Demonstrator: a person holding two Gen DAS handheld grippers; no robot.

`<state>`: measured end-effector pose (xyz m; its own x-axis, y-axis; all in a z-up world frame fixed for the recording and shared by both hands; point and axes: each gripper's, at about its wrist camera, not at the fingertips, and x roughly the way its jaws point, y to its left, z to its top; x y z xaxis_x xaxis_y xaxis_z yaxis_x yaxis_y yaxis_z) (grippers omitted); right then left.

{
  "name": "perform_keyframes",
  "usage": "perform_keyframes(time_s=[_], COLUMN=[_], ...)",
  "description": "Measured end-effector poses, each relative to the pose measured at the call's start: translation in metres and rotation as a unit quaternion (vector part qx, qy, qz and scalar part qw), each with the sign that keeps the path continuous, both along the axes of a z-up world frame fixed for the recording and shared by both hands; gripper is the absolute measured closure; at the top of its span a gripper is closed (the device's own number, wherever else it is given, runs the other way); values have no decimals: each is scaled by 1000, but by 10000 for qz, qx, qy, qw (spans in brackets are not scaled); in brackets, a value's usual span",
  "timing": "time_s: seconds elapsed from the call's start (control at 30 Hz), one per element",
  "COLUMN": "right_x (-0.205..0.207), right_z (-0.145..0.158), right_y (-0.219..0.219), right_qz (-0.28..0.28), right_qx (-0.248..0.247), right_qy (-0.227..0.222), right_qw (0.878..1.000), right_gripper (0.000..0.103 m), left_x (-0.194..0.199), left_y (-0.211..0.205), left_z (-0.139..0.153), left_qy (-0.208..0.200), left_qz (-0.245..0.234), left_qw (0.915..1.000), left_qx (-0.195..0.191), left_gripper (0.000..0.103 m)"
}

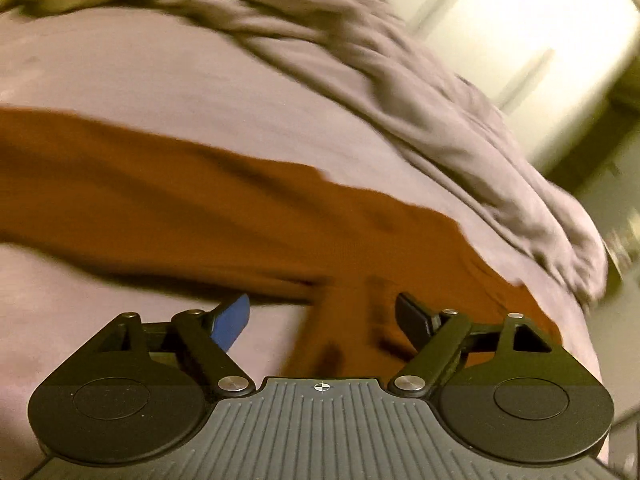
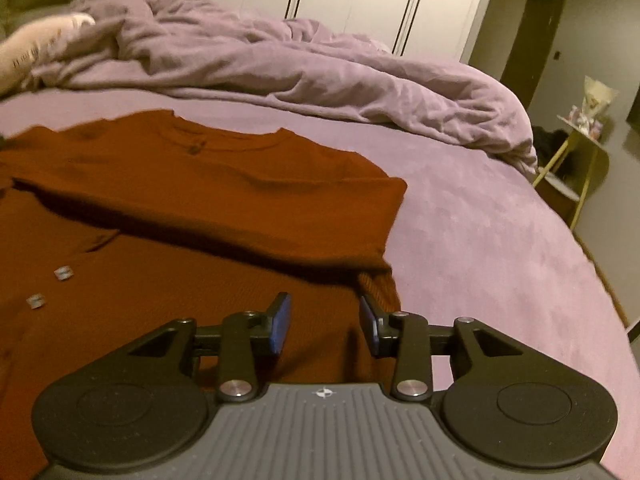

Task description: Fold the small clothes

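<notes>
The left gripper (image 1: 322, 316) has its jaws set wide, with nothing between them, just above the rust-brown garment (image 1: 168, 204). The left view is motion-blurred. The garment lies spread on the lilac bed sheet (image 2: 500, 248), partly folded, neckline toward the crumpled duvet (image 2: 288, 68). The right gripper (image 2: 325, 320) has its jaws at a narrower gap, also holding nothing, above the garment's right edge. A small side table (image 2: 576, 160) stands at far right.

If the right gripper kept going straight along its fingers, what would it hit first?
Most likely the rust-brown shirt: the open right gripper points over its lower right part toward the folded-over sleeve edge. Depth is unclear, but nothing else shows in the way.
</notes>
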<state>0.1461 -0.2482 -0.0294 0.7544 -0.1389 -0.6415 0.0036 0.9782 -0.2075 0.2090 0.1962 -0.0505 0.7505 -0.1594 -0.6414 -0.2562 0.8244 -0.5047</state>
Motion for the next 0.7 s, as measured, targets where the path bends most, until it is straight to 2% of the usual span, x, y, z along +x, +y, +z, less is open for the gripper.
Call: perform_keyframes(time_s=[0.07,0.13,0.17,0.27,0.3,0.37,0.4,0.43,0.5,0.57,0.63,0.7], right_x=[-14,-26,-31,-36,-36,-34,-34,-33,-31,-29,-27,-26], right_z=[4,8,10,13,14,17,19,21,24,25,25,24], right_y=[0,1,2,8,12,18,21,24,29,34,37,39], right_qz=[-36,-63,-59,-8,26,80,101,111,129,153,168,175], right_qx=[133,252,299,380,361,332,335,345,367,351,319,307], right_qy=[-26,-63,-69,-15,-8,-17,-44,-63,-80,-88,-76,-53], right_qw=[9999,9996,9995,9993,9993,9994,9994,9993,9992,9992,9993,9994], right_gripper=[66,65,64,63,63,62,61,61,60,60,60,60], left_x=[-17,-32,-37,-49,-52,-54,-54,-52,-49,-46,-45,-43], left_y=[33,64,78,115,129,147,155,160,170,178,182,175], left_z=[-8,-17,-22,-33,-37,-45,-48,-51,-55,-56,-54,-41], left_qy=[104,147,62,-253,-388,-525,-549,-532,-490,-431,-458,-488], left_qz=[477,922,1079,1707,1926,2292,2461,2563,2660,2697,2662,2490], left_qw=[9984,9931,9886,9694,9599,9465,9414,9383,9360,9376,9408,9523], left_qx=[-280,-709,-1046,-1745,-2001,-2210,-2240,-2259,-2251,-2153,-2050,-1696], left_gripper=[20,27,35,42,46,53,62,67,83,93,94,96])
